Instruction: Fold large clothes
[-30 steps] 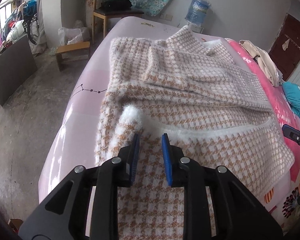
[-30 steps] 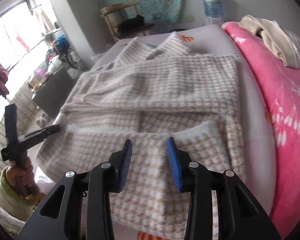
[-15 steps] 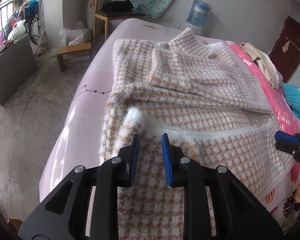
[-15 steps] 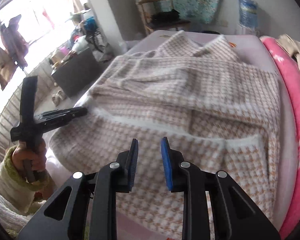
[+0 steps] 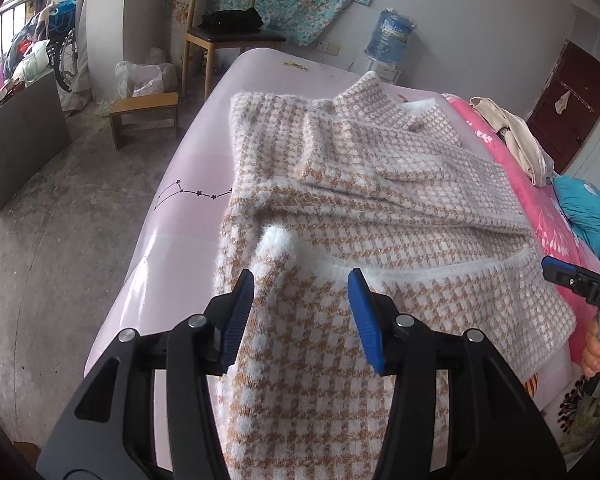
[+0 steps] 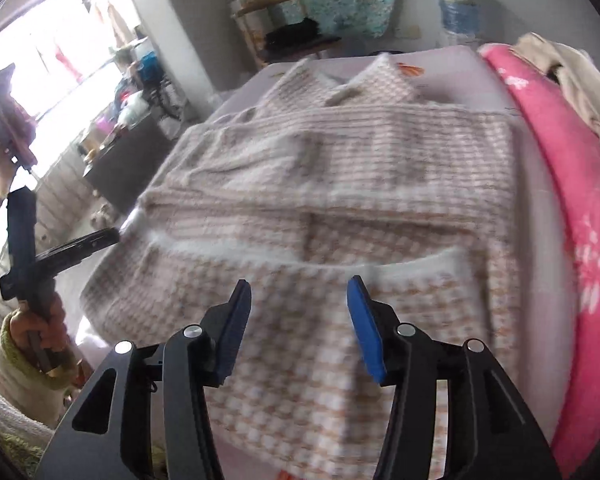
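Fuzzy tan-and-white houndstooth knit garment (image 5: pixel 380 200) folded flat on pale pink bed (image 5: pixel 188 184), left gripper (image 5: pixel 301 312) at its 6 o'clock hem, fingers just spreading, nothing pinched, right gripper (image 6: pixel 299 318) likewise spreading over the hem, empty.

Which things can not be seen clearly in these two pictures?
- Near hem of the fuzzy white-and-tan houndstooth garment: cut off by the bottom edge, left wrist view.
- Garment weave: smeared by motion blur, right wrist view.
- Right hand-held gripper: mostly cut off by the right edge, left wrist view.
- Black item on the wooden chair: too small to identify.
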{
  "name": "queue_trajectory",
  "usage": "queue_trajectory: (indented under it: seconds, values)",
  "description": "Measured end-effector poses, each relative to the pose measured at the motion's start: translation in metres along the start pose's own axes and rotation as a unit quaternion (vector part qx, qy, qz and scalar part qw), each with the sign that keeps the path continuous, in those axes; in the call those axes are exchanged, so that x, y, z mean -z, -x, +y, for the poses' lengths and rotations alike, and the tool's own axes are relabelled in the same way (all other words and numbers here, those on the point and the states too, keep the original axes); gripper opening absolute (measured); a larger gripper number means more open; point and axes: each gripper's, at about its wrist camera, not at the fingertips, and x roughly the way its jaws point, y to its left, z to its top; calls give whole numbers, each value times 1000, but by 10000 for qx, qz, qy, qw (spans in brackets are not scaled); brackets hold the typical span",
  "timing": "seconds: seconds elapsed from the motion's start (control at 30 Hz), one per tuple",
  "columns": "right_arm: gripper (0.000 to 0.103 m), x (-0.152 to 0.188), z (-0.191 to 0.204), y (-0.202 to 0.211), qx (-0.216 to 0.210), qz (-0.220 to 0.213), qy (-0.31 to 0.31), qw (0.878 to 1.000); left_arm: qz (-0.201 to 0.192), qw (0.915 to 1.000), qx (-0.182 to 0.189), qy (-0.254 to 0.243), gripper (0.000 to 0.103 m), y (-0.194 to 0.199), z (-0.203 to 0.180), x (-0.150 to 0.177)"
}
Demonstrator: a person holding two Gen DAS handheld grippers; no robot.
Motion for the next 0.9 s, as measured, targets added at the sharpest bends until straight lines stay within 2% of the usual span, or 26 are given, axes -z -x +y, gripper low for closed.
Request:
queue_trajectory:
  seconds: [0.07, 0.17, 0.4, 0.53, 0.57, 0.6, 0.67, 0.73, 0.9]
  values:
    - [49, 0, -28, 0, 265, 47, -302, 9992, 18, 10000, -20, -73, 44, -6, -1, -4]
    - [49, -3, -45, -6, 416, 109, -360, 9984, 136, 9997, -160, -148, 28, -18, 0, -11]
    - [49, -2, -59, -38, 396, 448, -408, 9974, 431, 9991, -20, -12, 28, -35, 9, -14]
    - [49, -1, -60, -37, 361, 411, -463, 9974, 450, 9987, -133, -207, 28, -37, 5, -12]
    - [46, -1, -59, -37, 399, 407, -449, 9974, 443, 9983, -225, -304, 28, -38, 2, -11]
    - [43, 0, -57, -37, 475, 409, -420, 9972, 424, 9975, -389, -418, 20, -39, -1, -10]
    - [23, 3, -52, -35, 573, 415, -324, 9970, 345, 9959, -571, -608, 8, -37, -7, -8]
    - [9, 4, -46, -26, 653, 314, -297, 9969, 180, 9961, -574, -650, 6, -28, -10, -8]
    - [8, -21, -43, 9, 782, -402, -402, 9953, -432, 9958, -491, -639, 5, 0, -16, -31]
